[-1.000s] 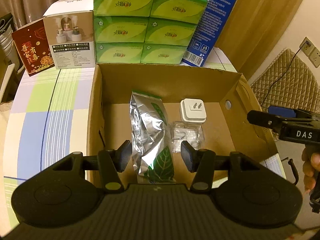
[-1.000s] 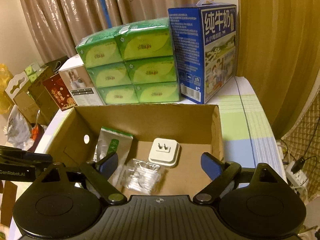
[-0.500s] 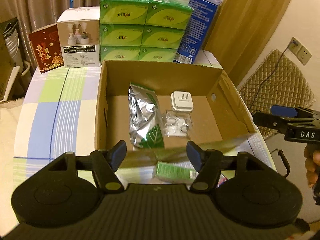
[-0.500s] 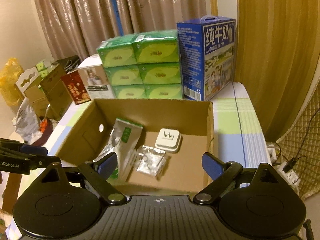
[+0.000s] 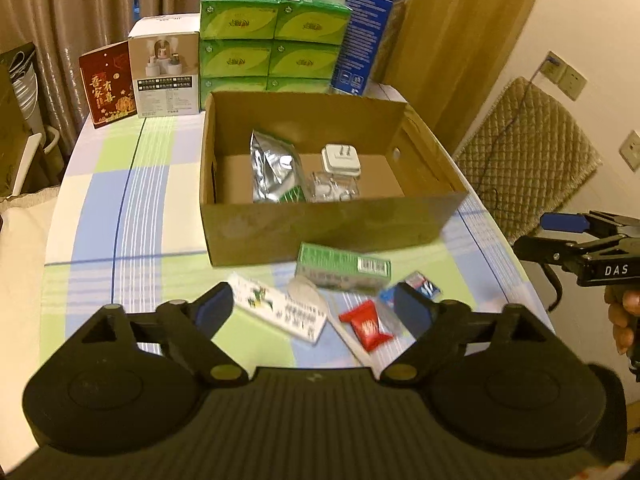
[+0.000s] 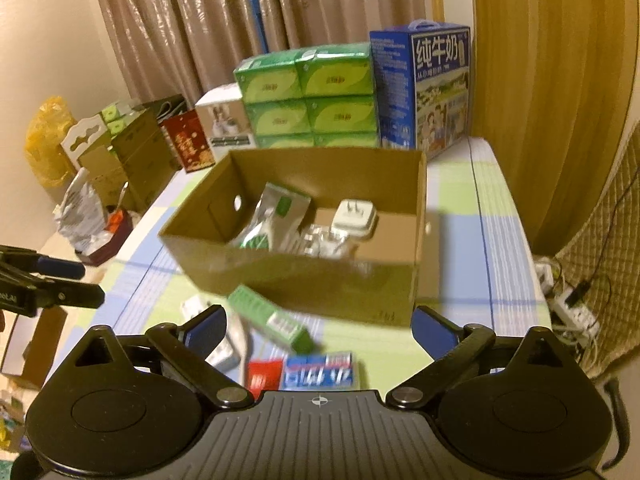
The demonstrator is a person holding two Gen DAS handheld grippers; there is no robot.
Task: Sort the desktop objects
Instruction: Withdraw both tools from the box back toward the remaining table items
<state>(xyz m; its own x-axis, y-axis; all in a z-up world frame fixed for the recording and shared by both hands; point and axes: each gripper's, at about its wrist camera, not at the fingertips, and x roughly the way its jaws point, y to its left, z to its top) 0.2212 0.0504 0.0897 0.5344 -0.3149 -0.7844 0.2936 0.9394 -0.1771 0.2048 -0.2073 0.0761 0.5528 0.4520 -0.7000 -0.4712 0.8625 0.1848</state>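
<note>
Hovering wide open and empty, left gripper (image 5: 314,310) and right gripper (image 6: 318,330) over clutter; risking pinching spoon (image 5: 320,304) alongside red sachet (image 5: 366,326), so crowded

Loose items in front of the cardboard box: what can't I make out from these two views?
- Red snack packet: right wrist view, its lower part is hidden behind the gripper body.
- Blue-and-white packet: left wrist view, mostly covered by the left gripper's right finger.
- Long green carton: print is motion-blurred in both views.
- White plastic spoon: blurred, and its handle end is hidden.
</note>
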